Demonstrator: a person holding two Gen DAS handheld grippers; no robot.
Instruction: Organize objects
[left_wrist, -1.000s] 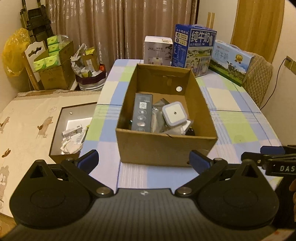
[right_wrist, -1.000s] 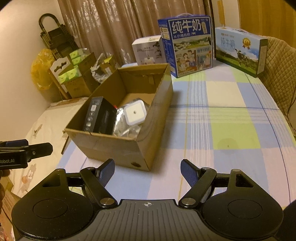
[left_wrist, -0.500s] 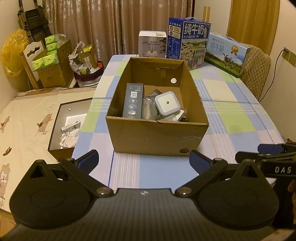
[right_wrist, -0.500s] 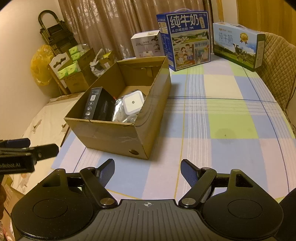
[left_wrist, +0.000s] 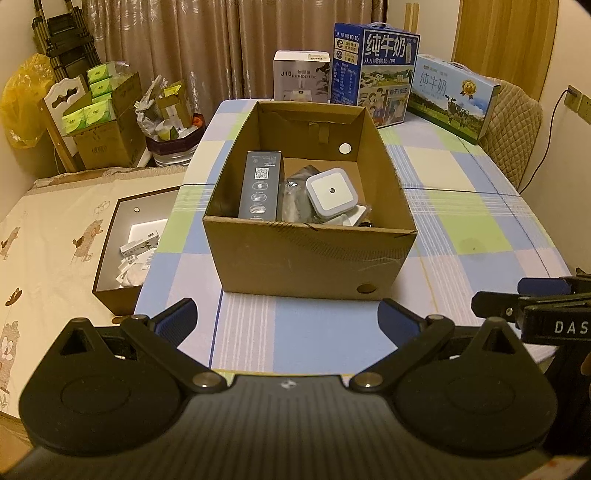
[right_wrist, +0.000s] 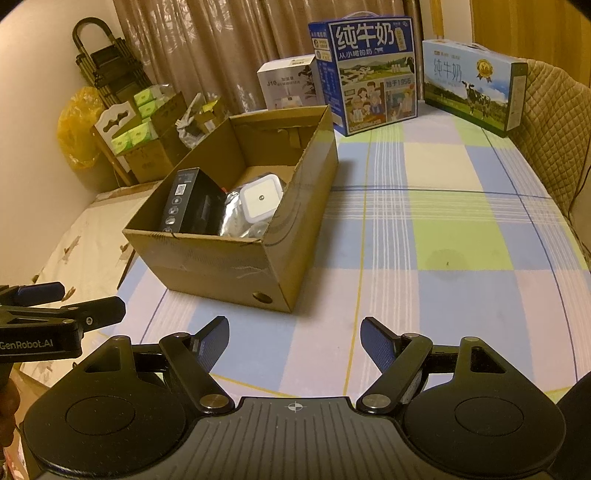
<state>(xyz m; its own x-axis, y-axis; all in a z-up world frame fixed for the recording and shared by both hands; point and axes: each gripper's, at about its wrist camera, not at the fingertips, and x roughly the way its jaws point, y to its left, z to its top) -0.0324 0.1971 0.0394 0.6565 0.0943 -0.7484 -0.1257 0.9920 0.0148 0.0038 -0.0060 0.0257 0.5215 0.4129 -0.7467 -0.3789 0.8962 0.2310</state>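
Left wrist view: checked worktop (left_wrist: 461, 229) in blue, green and white, backed by brown curtains (left_wrist: 207, 48). Open cardboard box (left_wrist: 310, 258) standing on worktop, directly ahead of left gripper (left_wrist: 288, 321). Inside box: dark slim package (left_wrist: 260, 190) upright against left wall; white square device (left_wrist: 330, 192) resting on silvery bag (left_wrist: 295, 195) toward right. Left gripper jaws spread wide, nothing between them, positioned just short of box front wall. Right gripper (left_wrist: 517, 299) visible at right edge, seen side-on. Behind box: white humidifier carton (left_wrist: 301, 75), two blue milk cartons (left_wrist: 373, 70). Dark tray (left_wrist: 110, 251) with small items lying on bed beside worktop.

Right wrist view: same worktop (right_wrist: 461, 240); cardboard box (right_wrist: 229, 266) left of centre, package (right_wrist: 184, 203) and white device (right_wrist: 260, 199) inside. Right gripper (right_wrist: 295, 343) jaws spread wide and empty, over bare cloth near box corner. Left gripper (right_wrist: 62, 310) at left edge, side-on.
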